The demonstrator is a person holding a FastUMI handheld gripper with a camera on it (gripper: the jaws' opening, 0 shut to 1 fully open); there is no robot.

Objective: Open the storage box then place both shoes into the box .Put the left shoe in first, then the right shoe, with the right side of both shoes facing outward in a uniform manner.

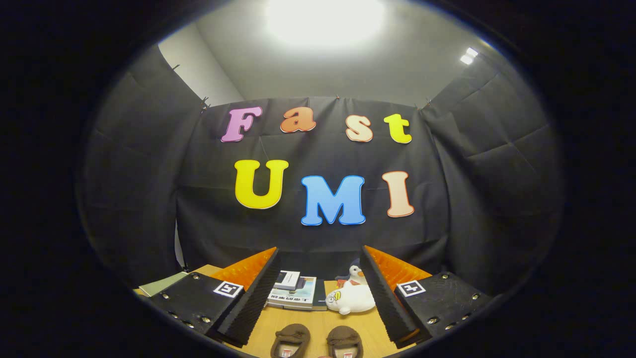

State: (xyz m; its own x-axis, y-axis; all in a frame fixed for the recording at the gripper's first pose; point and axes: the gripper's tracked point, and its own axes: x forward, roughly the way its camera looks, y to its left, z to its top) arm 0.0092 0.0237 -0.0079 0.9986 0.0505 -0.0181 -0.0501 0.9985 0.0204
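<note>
Two shoes (316, 342) sit on the counter (318, 320), low between the fingers of the hand-held gripper (318, 298) and a bit nearer than the fingertips. Toes point away from the cam, long axes roughly parallel to the fingers.

L to R: a pale green sheet (161, 284) at the far left counter edge, beside the left finger. Then the left finger w/ its square marker. Between the fingers, further back, a stack of books (294, 292), smaller one on top. Below that, the left-hand shoe (290, 341), then the right-hand shoe (344, 342), just beside each other, not touching as far as I can tell. Behind the right-hand shoe, a white plush duck (351, 297), close to the right finger's inner face; a smaller plush behind it. Then the right finger.

Gripper state: fingers spread wide, nothing between them, nothing pinched. It's held high and level, pointed at the booth wall rather than down at the counter.

No storage box among the things on the counter, so can't say where it lies from the gripper. Judgement: task at its start, box-opening step not done, shoes untouched.

Key relation for the coming move: shoes are below and slightly back from the tips, centred between them, so reaching either means tipping down and pulling back, approx. equal reach to both. Which one is the left shoe I can't tell for sure; only the tops and openings show.
</note>
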